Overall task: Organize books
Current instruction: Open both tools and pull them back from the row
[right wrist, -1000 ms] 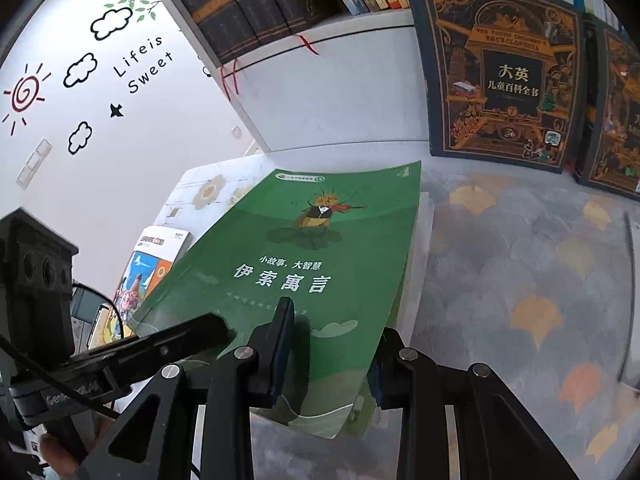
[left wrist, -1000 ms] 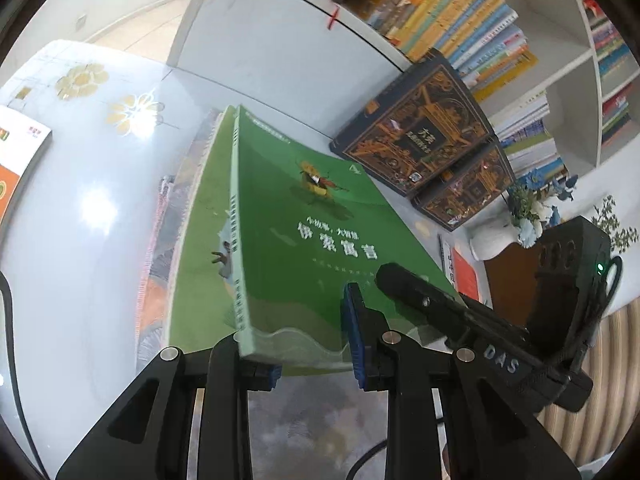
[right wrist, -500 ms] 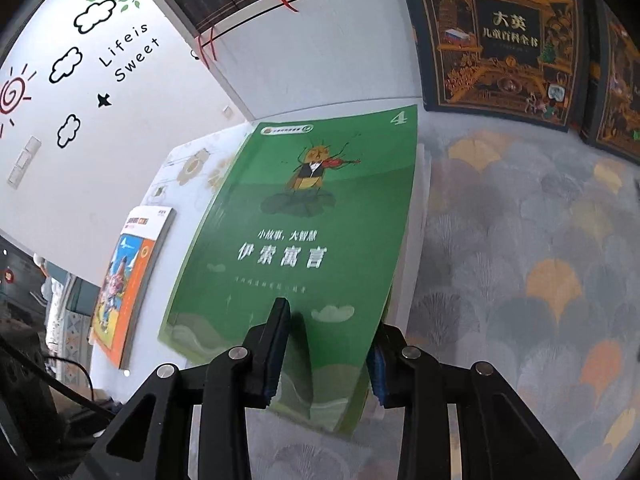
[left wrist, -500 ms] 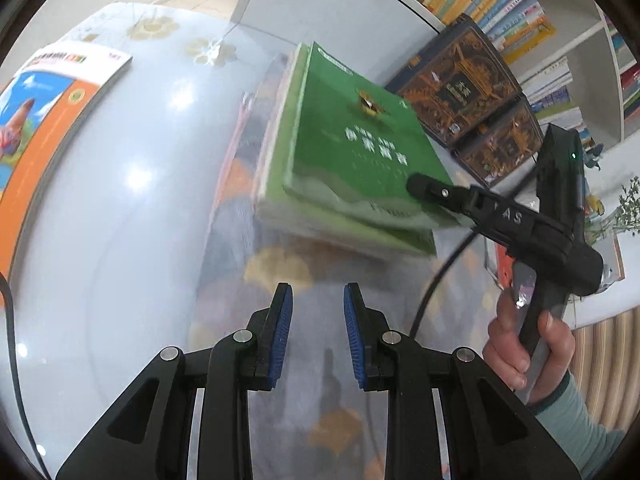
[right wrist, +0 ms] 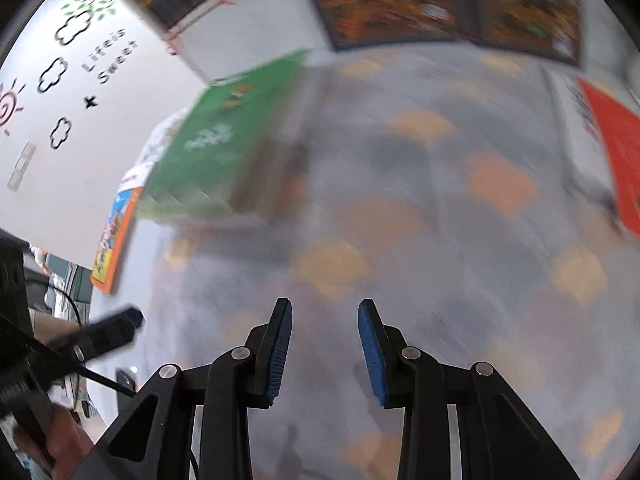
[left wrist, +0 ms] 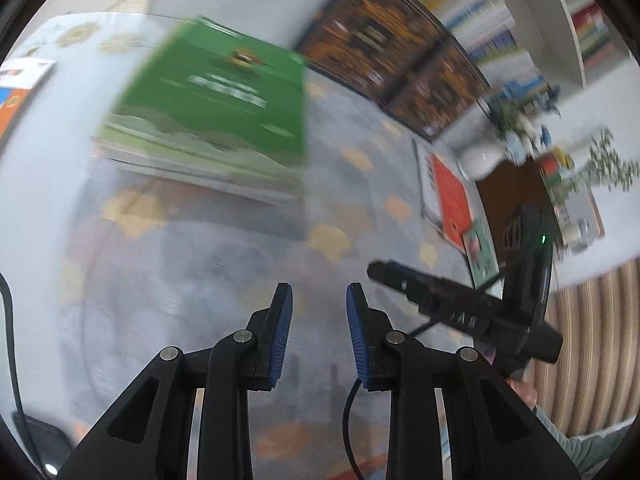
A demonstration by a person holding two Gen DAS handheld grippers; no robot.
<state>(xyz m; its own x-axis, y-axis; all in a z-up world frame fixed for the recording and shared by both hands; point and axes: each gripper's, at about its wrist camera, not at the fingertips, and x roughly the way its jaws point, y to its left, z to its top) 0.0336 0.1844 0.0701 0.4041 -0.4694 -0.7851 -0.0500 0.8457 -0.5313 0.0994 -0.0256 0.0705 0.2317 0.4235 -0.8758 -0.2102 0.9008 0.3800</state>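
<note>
A green book lies flat on top of a small stack at the far left of the patterned table mat; the right wrist view shows this green book at upper left. My left gripper hovers over bare mat, well back from the stack. Its jaws are opening and nothing is between them. My right gripper is open over the mat and also holds nothing. Its black fingers show low on the right in the left wrist view. Both views are blurred.
Two dark ornate books lean against the white bookshelf at the back. A red book lies on the mat's right side, with a white vase of flowers beyond it. An orange book lies at the table's left edge.
Both grippers have let go of the green book and pulled back from it. It now rests on the stack. Both views have swung right across the mat.
</note>
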